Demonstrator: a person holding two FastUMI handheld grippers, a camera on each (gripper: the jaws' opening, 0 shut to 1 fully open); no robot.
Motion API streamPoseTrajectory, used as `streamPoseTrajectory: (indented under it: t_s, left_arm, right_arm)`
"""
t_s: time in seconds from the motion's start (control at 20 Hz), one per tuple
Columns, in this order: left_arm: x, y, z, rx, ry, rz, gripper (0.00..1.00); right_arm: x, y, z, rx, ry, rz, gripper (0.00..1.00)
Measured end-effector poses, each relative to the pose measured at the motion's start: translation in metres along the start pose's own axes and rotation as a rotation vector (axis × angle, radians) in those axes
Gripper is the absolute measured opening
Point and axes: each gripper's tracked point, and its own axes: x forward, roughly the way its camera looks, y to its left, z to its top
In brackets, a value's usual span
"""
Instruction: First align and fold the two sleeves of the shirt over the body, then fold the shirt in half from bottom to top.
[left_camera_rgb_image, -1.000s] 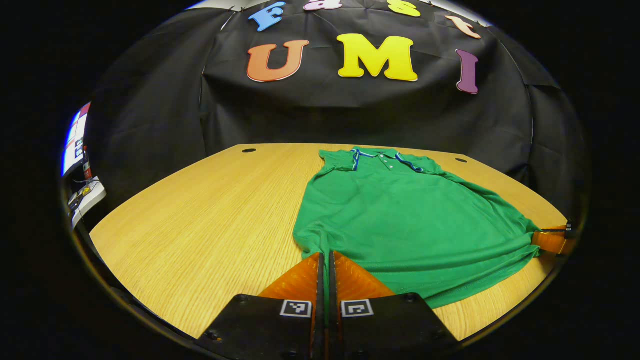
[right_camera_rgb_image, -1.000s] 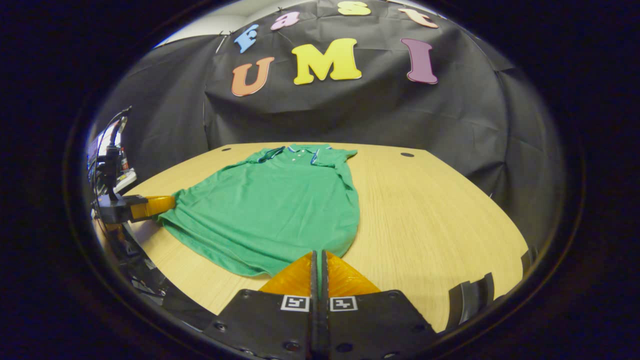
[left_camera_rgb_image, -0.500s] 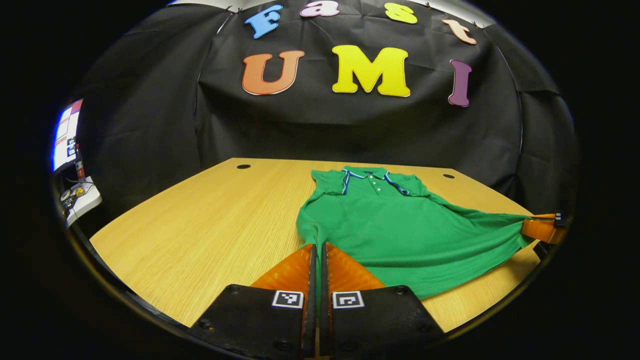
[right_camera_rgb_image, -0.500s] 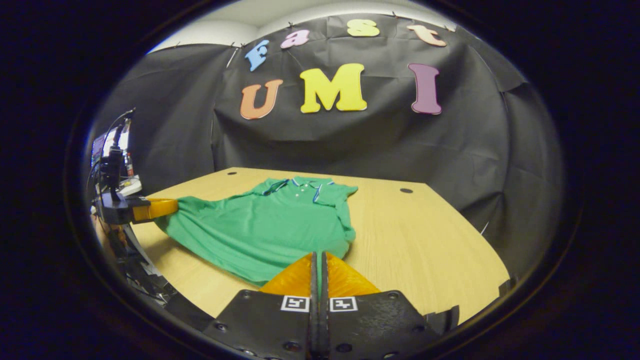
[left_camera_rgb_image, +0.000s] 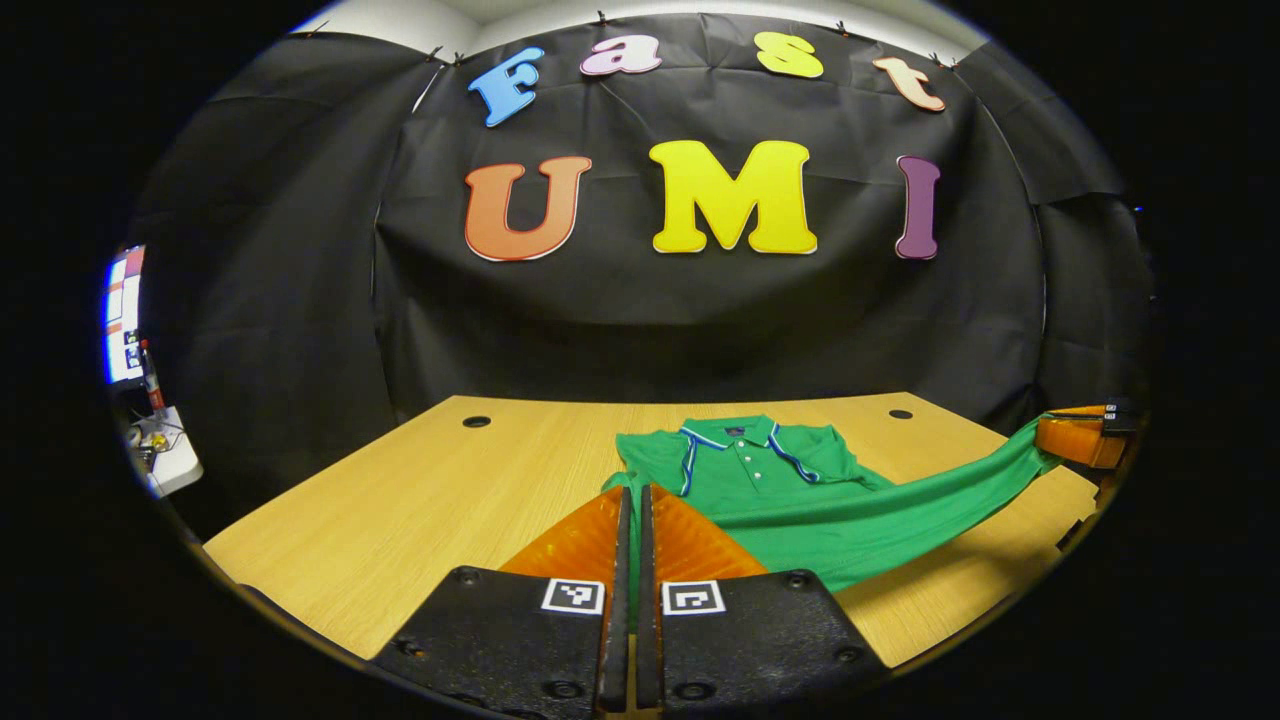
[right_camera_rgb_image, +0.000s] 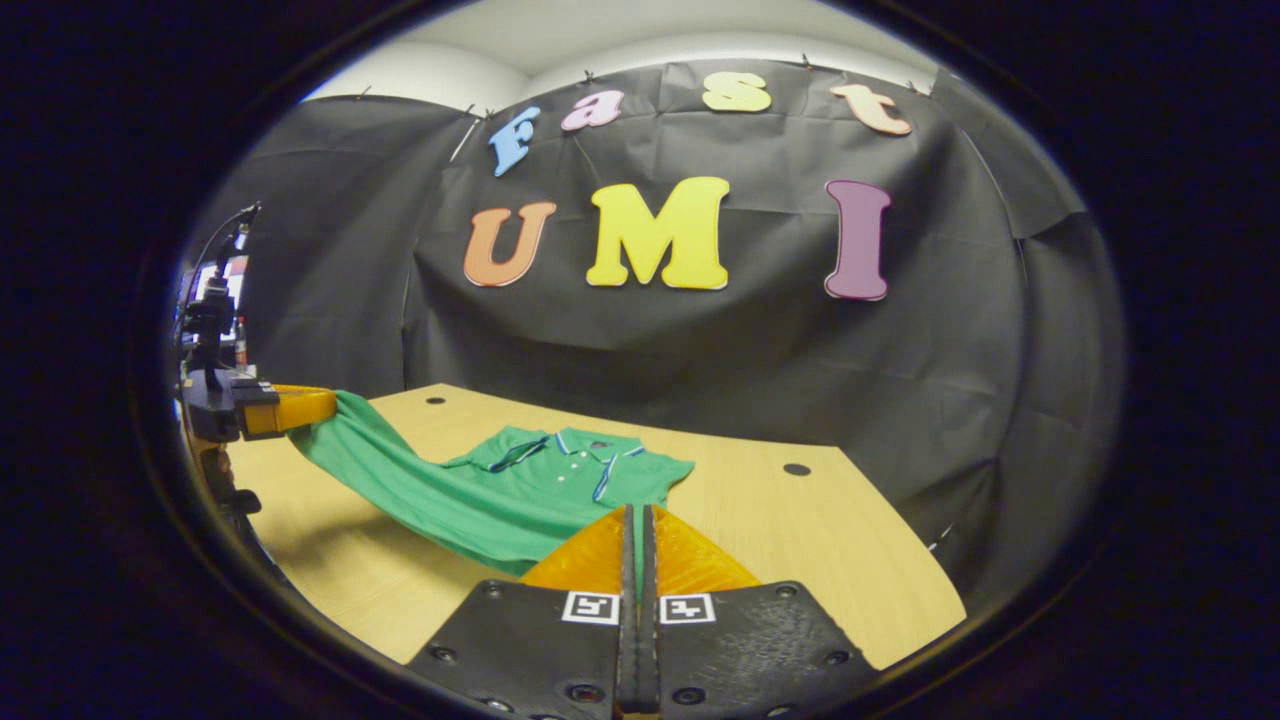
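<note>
Against the booth's black cloth, on a wooden surface (left_camera_rgb_image: 420, 500), we see the green shirt (left_camera_rgb_image: 800, 500) with its collar end lying flat and its hem raised between both claws. Left claw (left_camera_rgb_image: 630, 500) and right claw (right_camera_rgb_image: 635, 520) each clamp a hem corner; the pinched cloth hides between the fingers.

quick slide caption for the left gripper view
Left gripper and right gripper lift the green polo shirt's hem above the wooden table.

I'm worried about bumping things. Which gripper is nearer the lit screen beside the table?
Left. The left gripper holds a hem corner of the shirt on the side of the table nearest the screen; the right gripper holds the other corner, farther from it.
</note>
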Motion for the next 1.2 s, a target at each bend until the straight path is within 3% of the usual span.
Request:
streamPoseTrajectory:
  t_s: [0.35,0.6,0.85,1.05,1.2]
  left_arm:
    - [0.090,0.004,0.053,-0.024,-0.037,-0.027,0.08]
    - [0.161,0.009,0.073,-0.029,-0.056,-0.035,0.08]
    - [0.248,0.025,0.054,-0.031,0.007,-0.031,0.09]
    - [0.317,0.023,0.023,-0.103,0.044,-0.041,0.09]
    - [0.357,0.016,-0.012,-0.066,0.100,-0.052,0.09]
  right_arm:
    - [0.090,-0.018,0.066,-0.079,-0.085,-0.071,0.00]
    - [0.178,-0.032,0.089,-0.126,-0.068,-0.138,0.00]
    - [0.277,-0.040,0.078,-0.037,0.044,-0.137,0.00]
    - [0.343,-0.049,0.055,-0.002,0.116,-0.151,0.00]
    - [0.380,-0.050,0.038,-0.005,0.149,-0.171,0.00]
